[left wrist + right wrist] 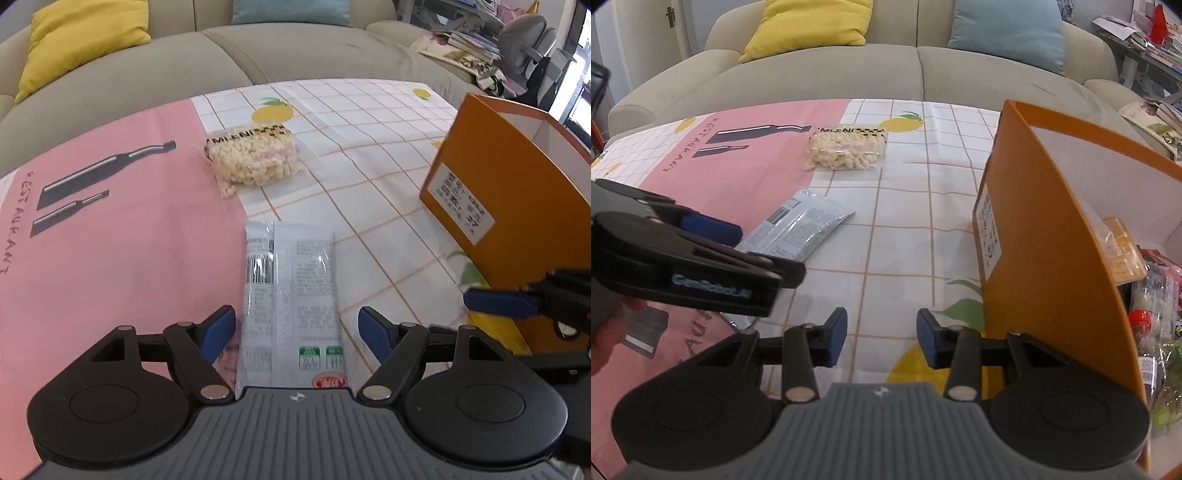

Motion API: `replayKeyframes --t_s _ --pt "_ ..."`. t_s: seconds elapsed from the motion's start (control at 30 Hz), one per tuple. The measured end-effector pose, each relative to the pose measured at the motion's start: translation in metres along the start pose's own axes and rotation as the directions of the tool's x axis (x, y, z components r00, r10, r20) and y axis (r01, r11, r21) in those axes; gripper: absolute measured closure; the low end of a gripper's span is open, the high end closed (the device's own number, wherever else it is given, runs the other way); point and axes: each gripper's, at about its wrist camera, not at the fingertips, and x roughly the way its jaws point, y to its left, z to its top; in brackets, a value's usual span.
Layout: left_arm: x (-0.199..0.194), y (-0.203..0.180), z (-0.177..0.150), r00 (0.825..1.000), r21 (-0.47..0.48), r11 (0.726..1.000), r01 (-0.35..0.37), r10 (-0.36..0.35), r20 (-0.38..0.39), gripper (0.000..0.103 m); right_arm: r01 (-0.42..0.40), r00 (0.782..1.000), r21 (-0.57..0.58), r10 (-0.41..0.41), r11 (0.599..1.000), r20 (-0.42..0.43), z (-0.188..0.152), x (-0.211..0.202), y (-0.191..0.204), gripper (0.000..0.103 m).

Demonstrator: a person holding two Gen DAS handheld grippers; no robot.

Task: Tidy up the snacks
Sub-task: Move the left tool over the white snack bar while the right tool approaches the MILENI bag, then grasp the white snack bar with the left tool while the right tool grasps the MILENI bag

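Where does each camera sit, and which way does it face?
Left wrist: on the left tool, facing down at the silvery flat snack packet between its open fingers; right tool's tip visible.
Right wrist: on the right tool, open over tablecloth beside the orange cardboard box; left tool, hand visible.
Shared: packet, clear puffed-snack bag, box.

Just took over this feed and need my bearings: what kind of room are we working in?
Most likely a home living room. A grey sofa with yellow and blue cushions sits behind the table, which has a printed tablecloth, and a cluttered desk with a chair stands off to the right.
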Motion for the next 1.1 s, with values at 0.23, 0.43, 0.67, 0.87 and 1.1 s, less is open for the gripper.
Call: replayKeyframes --t_s 0.23,0.43,0.67,0.87,1.1 --pt "0.005 -0.007 0.003 0.998 0.042 0.997 -0.065 0.064 0.021 0.030 -0.003 1.000 0.006 0.003 1.000 -0.020 -0.001 0.008 0.000 0.055" --pt "0.001 0.000 0.003 0.995 -0.017 0.996 -0.092 0.092 0.032 0.046 -0.012 1.000 0.014 0.012 1.000 -0.012 0.004 0.012 -0.001 0.050" --pt "-0.016 0.032 0.009 0.982 -0.119 0.978 -0.174 0.181 0.050 0.049 -0.024 0.998 -0.041 0.026 0.999 0.051 0.035 0.019 0.012 0.031" --pt "-0.023 0.074 0.018 0.965 -0.226 0.942 -0.247 0.261 0.035 0.049 0.017 0.993 -0.156 0.002 0.988 0.116 0.076 0.043 0.036 0.007" --pt "-0.024 0.099 0.027 0.950 -0.257 0.921 -0.292 0.311 0.036 0.049 0.027 0.996 -0.056 -0.021 0.998 0.089 0.126 0.090 0.041 0.003"
